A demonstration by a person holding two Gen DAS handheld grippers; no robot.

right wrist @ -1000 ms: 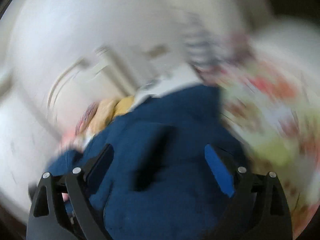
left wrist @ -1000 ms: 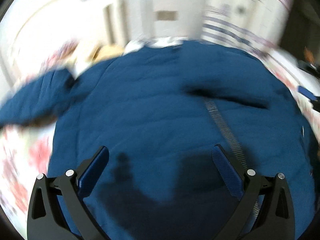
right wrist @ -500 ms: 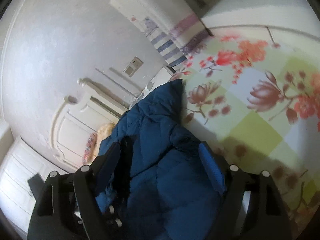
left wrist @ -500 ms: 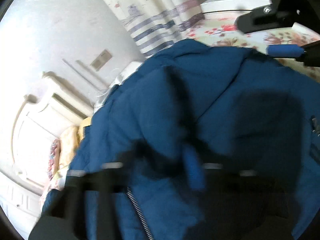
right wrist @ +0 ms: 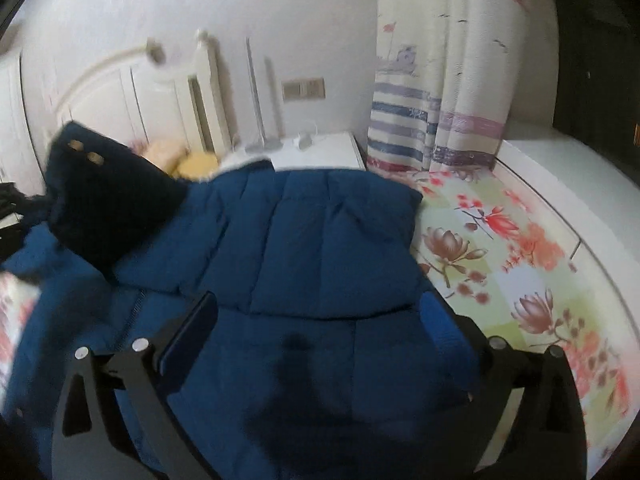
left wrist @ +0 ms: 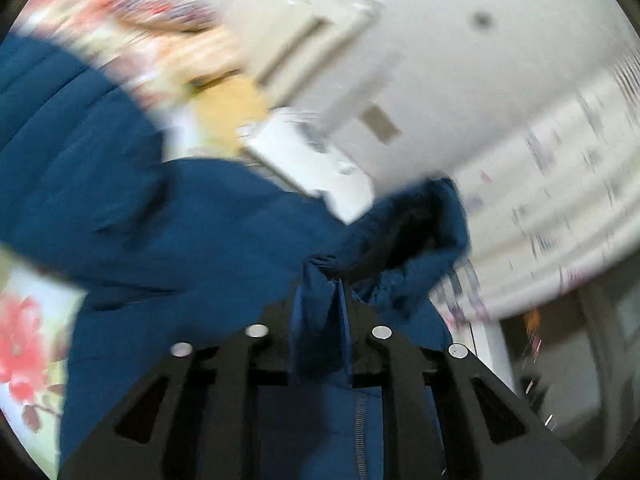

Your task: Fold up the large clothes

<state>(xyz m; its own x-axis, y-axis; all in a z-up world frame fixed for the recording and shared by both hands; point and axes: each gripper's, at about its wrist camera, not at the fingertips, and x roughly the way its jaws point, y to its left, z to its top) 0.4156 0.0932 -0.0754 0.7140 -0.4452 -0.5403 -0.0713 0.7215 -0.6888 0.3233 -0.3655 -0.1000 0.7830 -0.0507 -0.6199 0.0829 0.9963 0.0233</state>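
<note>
A large blue quilted jacket [right wrist: 320, 240] lies on the floral bed. One side is folded over its body, with a fold edge just beyond my right gripper. My right gripper [right wrist: 320, 320] is open and empty, hovering over the jacket's near part. My left gripper [left wrist: 320, 300] is shut on a bunched fold of the blue jacket [left wrist: 180, 220] and holds it lifted; a zipper runs below the fingers. In the right wrist view the lifted dark part of the jacket [right wrist: 104, 200] stands up at the left.
The bed sheet [right wrist: 520, 260] has a floral print and lies bare to the right of the jacket. A white headboard [right wrist: 120, 92], yellow pillows [right wrist: 180, 156], a white nightstand [right wrist: 320, 152] and a striped curtain [right wrist: 432, 100] stand behind.
My left gripper has closed on the jacket and lifted part of it. My right gripper has swung back over the jacket, still open.
</note>
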